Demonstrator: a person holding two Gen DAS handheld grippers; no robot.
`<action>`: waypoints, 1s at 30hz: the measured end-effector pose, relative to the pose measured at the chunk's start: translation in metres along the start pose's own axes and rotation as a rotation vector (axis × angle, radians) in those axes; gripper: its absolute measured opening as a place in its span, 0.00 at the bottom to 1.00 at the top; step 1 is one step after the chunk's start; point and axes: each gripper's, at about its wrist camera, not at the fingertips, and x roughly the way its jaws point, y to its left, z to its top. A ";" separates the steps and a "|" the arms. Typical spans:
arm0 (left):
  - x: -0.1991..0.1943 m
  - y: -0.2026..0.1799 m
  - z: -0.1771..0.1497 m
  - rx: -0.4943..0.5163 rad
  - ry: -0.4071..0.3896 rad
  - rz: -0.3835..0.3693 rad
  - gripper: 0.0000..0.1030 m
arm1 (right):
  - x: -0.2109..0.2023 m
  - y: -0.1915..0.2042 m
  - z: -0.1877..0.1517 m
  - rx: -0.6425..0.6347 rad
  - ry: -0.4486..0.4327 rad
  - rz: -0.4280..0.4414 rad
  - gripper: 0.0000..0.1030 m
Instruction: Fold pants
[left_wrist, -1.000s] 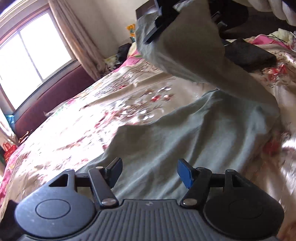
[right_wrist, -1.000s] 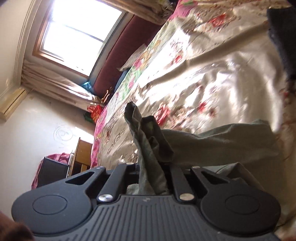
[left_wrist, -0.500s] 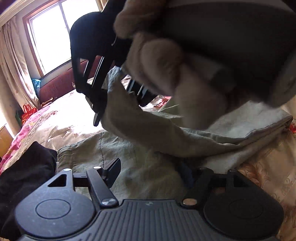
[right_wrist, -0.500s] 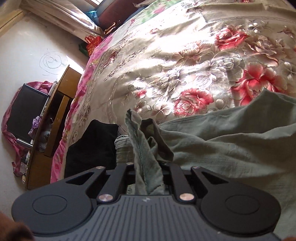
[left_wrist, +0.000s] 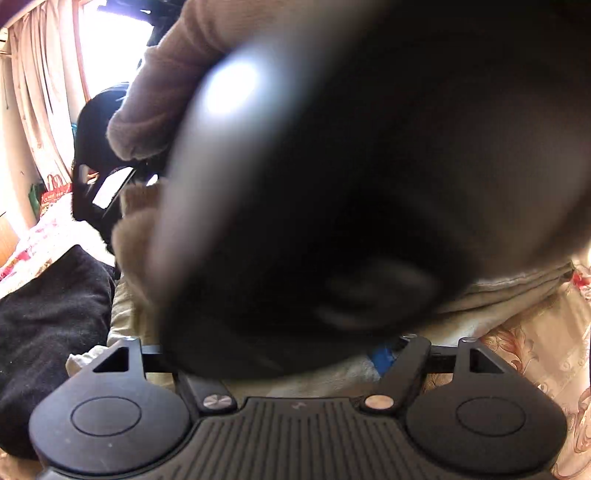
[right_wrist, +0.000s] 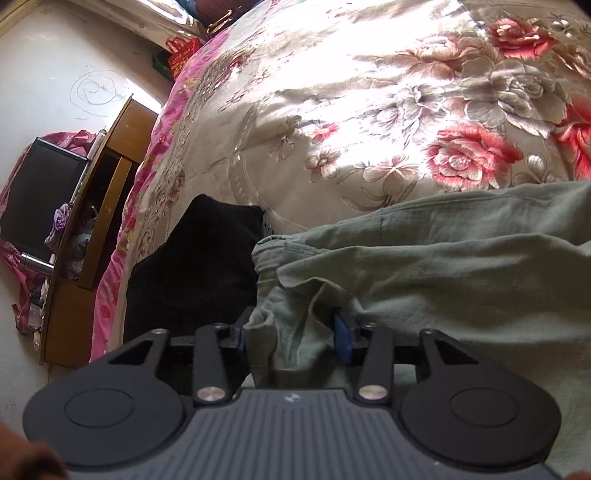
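The grey-green pants (right_wrist: 443, 273) lie folded on the flowered bedspread (right_wrist: 369, 110). My right gripper (right_wrist: 293, 334) is low over them with its jaws open, and a bunched edge of the pants (right_wrist: 288, 325) sits loose between the blue pads (right_wrist: 341, 338). In the left wrist view a dark blurred shape, the right arm close to the lens, blocks most of the frame. My left gripper (left_wrist: 284, 363) sits over the pants (left_wrist: 517, 291); only its right blue pad (left_wrist: 380, 360) shows, set wide, and nothing is held.
A black garment (right_wrist: 195, 266) lies on the bed left of the pants, also in the left wrist view (left_wrist: 48, 314). A wooden cabinet (right_wrist: 92, 229) and a dark screen (right_wrist: 40, 195) stand beyond the bed's left edge. A window with curtains (left_wrist: 44, 96) is at the far left.
My right gripper came down to the bed and opened, letting go of the pants edge it held. The right arm moved closer and now blocks the left wrist view.
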 end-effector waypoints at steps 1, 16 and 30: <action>-0.002 0.001 -0.002 0.002 -0.004 0.005 0.86 | -0.004 0.002 -0.001 -0.017 -0.006 0.012 0.46; -0.038 0.020 -0.008 -0.100 -0.027 0.094 0.88 | -0.169 -0.138 -0.007 -0.065 -0.299 -0.380 0.51; -0.026 -0.009 0.046 0.167 -0.073 0.199 0.88 | -0.189 -0.261 -0.062 0.275 -0.254 -0.016 0.56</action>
